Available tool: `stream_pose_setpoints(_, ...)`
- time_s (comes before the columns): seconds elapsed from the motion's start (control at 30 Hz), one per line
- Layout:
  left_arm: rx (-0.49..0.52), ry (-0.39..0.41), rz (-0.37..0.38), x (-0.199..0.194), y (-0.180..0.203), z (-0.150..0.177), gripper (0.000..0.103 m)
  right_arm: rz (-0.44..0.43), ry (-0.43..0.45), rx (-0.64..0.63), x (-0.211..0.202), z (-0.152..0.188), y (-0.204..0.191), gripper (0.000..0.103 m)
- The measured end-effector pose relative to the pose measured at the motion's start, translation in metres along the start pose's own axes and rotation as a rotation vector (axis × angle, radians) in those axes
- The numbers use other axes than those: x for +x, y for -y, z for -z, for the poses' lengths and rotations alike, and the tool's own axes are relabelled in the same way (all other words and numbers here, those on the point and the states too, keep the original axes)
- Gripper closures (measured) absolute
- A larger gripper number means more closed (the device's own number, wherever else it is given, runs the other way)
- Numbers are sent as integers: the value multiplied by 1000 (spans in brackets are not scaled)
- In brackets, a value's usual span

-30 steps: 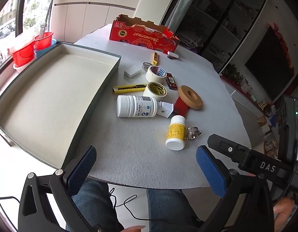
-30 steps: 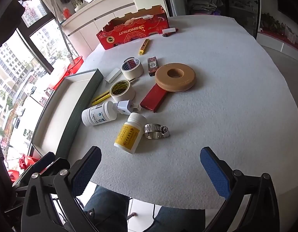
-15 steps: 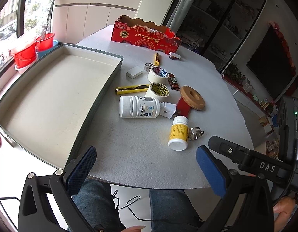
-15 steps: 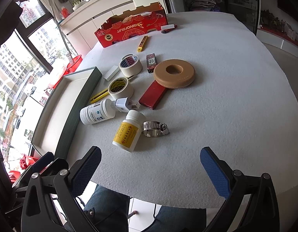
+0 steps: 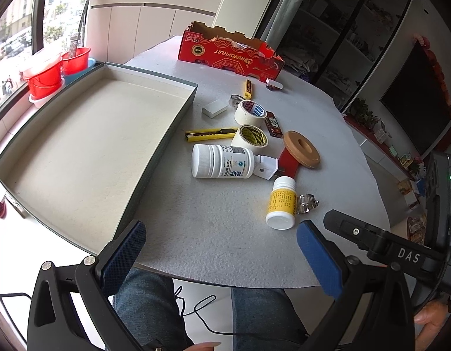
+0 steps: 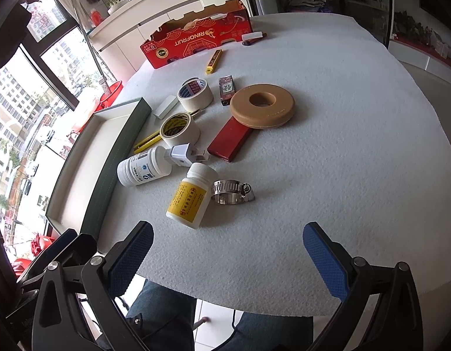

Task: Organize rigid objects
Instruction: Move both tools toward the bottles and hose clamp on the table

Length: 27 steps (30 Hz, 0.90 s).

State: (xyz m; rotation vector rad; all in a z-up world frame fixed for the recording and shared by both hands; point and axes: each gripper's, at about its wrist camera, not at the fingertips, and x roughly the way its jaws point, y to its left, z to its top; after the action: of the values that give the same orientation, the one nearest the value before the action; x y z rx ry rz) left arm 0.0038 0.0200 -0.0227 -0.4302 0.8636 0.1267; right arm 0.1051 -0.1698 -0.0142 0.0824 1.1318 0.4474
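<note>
Judging from how things lay, the task was taken to be barely begun: the large shallow tray (image 5: 88, 134) at the left of the desk (image 6: 342, 146) was seen to hold nothing, while every loose item was still scattered on the grey felt beside it. Both tools were held short of the near edge. The left hand-held gripper (image 5: 219, 248) was seen with its blue pads spread wide and nothing between them; the right hand-held gripper (image 6: 228, 251) was likewise parted and empty.

Nearest to them a small yellow-labelled bottle (image 6: 191, 196) was found lying on its side, with a metal hose clamp (image 6: 231, 191) touching it. Just beyond, a larger white bottle (image 5: 222, 161) lay flat against a white plug adapter (image 6: 181, 153). Further back two tape rolls (image 6: 180, 127) (image 6: 196, 90), a yellow utility knife (image 5: 210, 134), a white block (image 5: 214, 108), a tan ring (image 6: 262, 105) resting on a red flat case (image 6: 229, 139), a small dark-red box (image 6: 226, 86) and a yellow stick (image 6: 214, 61) were noted. All of these were judged still to be moved.

As for writing, "RINOFRUIT" was read on the red carton (image 5: 231, 52) at the far side, and "DAS" on the black body of the right tool as seen from the left wrist view. The bottle labels and tape print were too small to be read.
</note>
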Motion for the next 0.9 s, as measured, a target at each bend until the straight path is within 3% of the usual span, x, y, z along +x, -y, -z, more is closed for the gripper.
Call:
stream_pose_setpoints(0.43, 33, -47, -32, 20, 0, -7, 0, 2, -21, 49, 3, 0, 18, 0)
stream_pose_setpoints(0.73, 105, -102, -54, 56, 18, -12, 0, 11, -37, 78, 8, 5, 29, 0)
stream_pose_setpoints(0.9, 97, -106, -82, 75, 19, -24, 0, 12, -50, 112, 12, 6, 39, 0)
